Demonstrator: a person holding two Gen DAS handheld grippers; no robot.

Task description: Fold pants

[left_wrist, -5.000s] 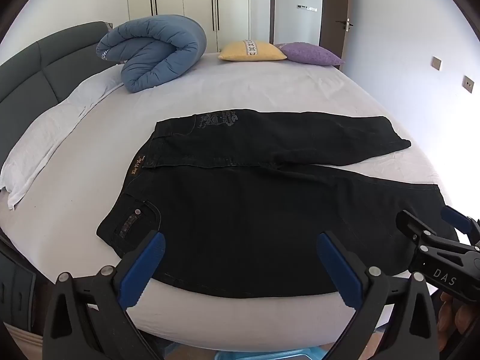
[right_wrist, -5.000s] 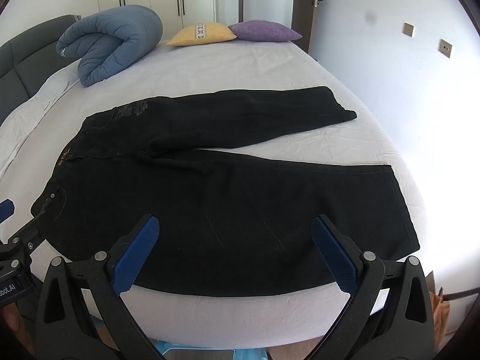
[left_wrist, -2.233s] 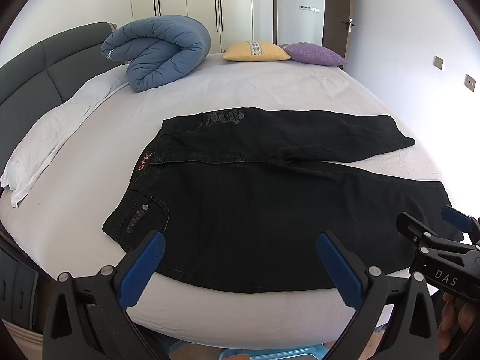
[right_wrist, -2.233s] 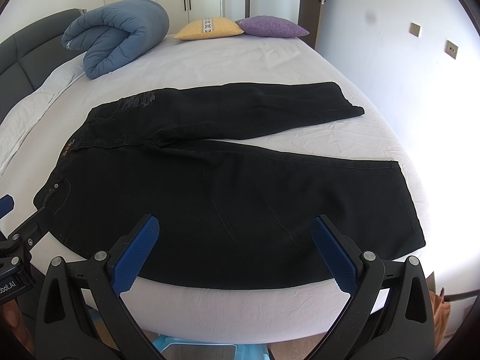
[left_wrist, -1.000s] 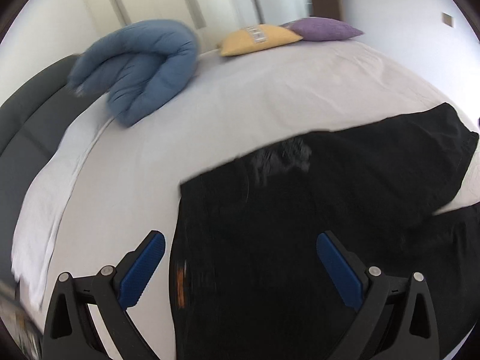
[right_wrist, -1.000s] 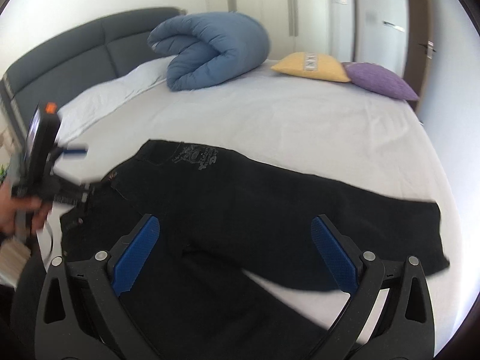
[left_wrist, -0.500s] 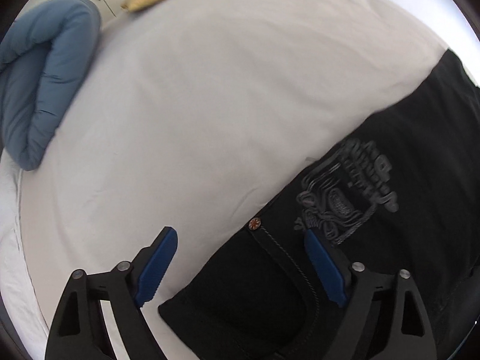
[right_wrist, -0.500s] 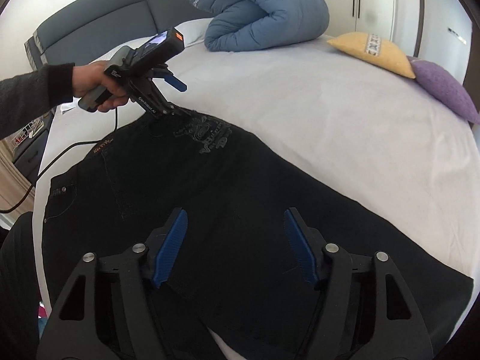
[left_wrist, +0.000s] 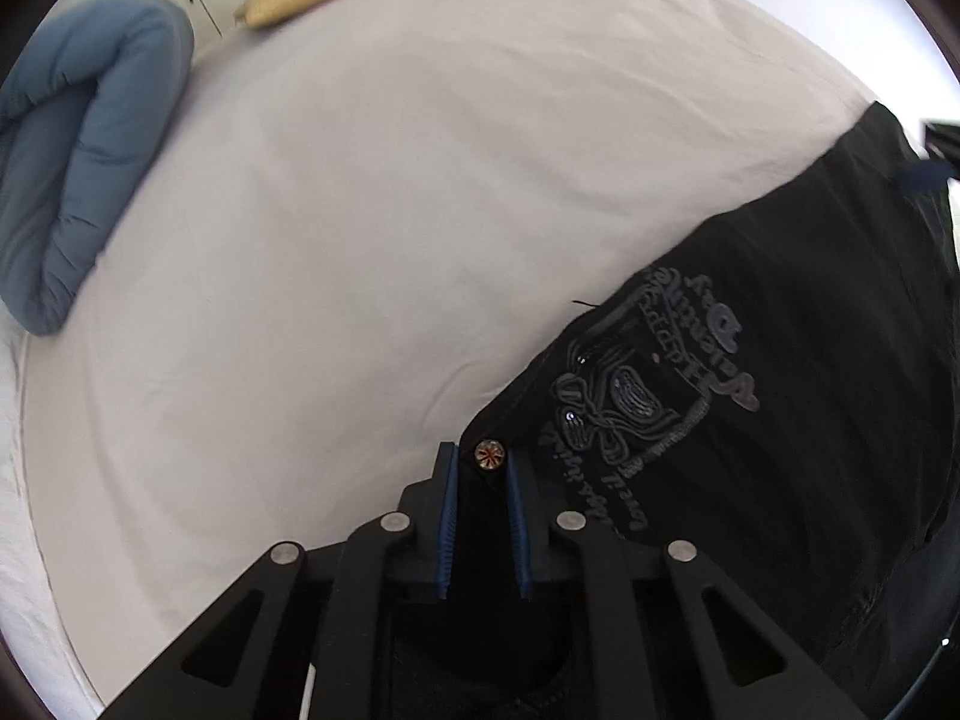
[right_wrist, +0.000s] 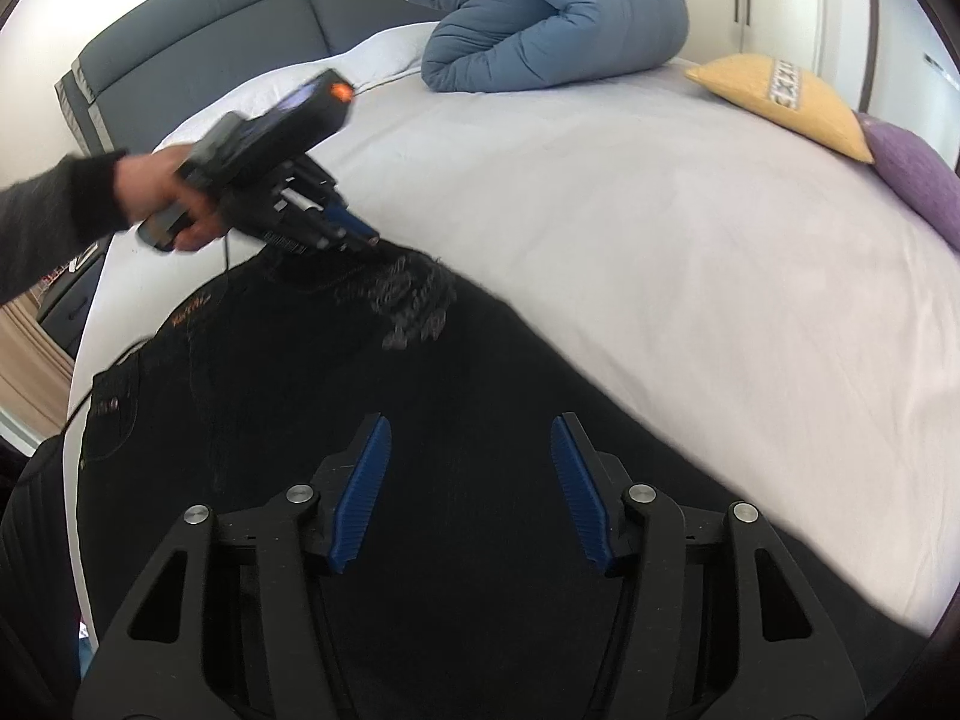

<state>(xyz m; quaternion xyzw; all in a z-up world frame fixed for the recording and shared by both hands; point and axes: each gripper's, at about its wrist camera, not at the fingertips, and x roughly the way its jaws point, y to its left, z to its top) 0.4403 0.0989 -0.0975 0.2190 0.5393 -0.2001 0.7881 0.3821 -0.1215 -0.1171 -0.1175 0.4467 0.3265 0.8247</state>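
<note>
Left gripper point(left_wrist: 483, 471) pinched on pants point(left_wrist: 780, 420) waistband corner by rivet point(left_wrist: 490, 455). Right gripper point(right_wrist: 471, 450) half-open over leg, empty. Close before lifting together.

We see bare white sheet point(right_wrist: 690, 252) beyond the pants' point(right_wrist: 420, 420) far edge. Obstacles sit far off: the rolled blue duvet point(right_wrist: 552, 12), yellow pillow point(right_wrist: 786, 96) and purple pillow point(right_wrist: 918, 186), well apart.
</note>
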